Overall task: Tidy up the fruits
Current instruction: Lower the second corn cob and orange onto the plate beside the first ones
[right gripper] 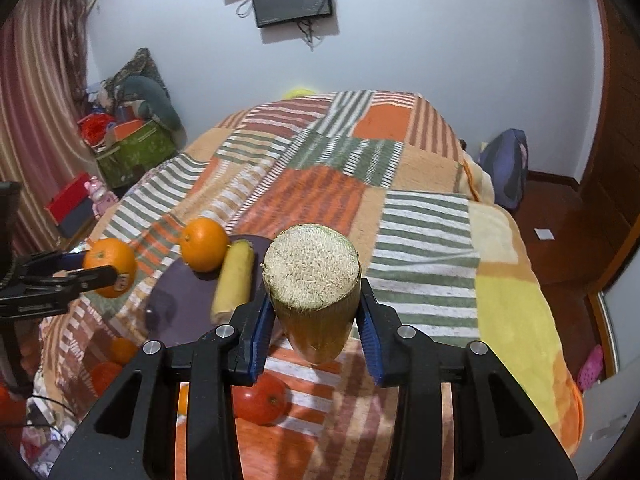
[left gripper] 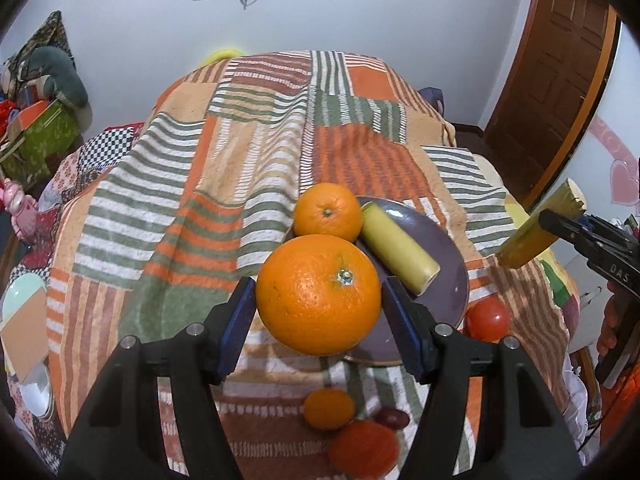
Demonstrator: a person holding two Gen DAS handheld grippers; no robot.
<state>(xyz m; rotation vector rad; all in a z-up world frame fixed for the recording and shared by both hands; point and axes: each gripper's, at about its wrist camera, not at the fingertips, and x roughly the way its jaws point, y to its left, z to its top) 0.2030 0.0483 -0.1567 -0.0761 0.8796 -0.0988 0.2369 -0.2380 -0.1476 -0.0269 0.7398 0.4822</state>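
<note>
My left gripper (left gripper: pixel 317 286) is shut on a large orange (left gripper: pixel 312 304), held above the near rim of a purple plate (left gripper: pixel 448 280). On that plate lie a smaller orange (left gripper: pixel 327 212) and a pale sugarcane piece (left gripper: pixel 398 254). My right gripper (right gripper: pixel 314 304) is shut on a second sugarcane piece (right gripper: pixel 312 264), cut end up, lifted to the right of the plate (right gripper: pixel 176 304). In the right wrist view the left gripper (right gripper: pixel 105 270) and its orange (right gripper: pixel 108 258) hang left of the plate. In the left wrist view the right gripper (left gripper: pixel 560 220) shows at the right edge.
A striped patchwork blanket (left gripper: pixel 240 140) covers the bed. Near the front lie a red fruit (right gripper: pixel 260 400), a small orange (left gripper: pixel 329 408), a dark red date (left gripper: pixel 394 418) and a red-orange fruit (left gripper: pixel 364 448). Boxes (right gripper: pixel 132 148) stand on the left, a wooden door (left gripper: pixel 560 80) on the right.
</note>
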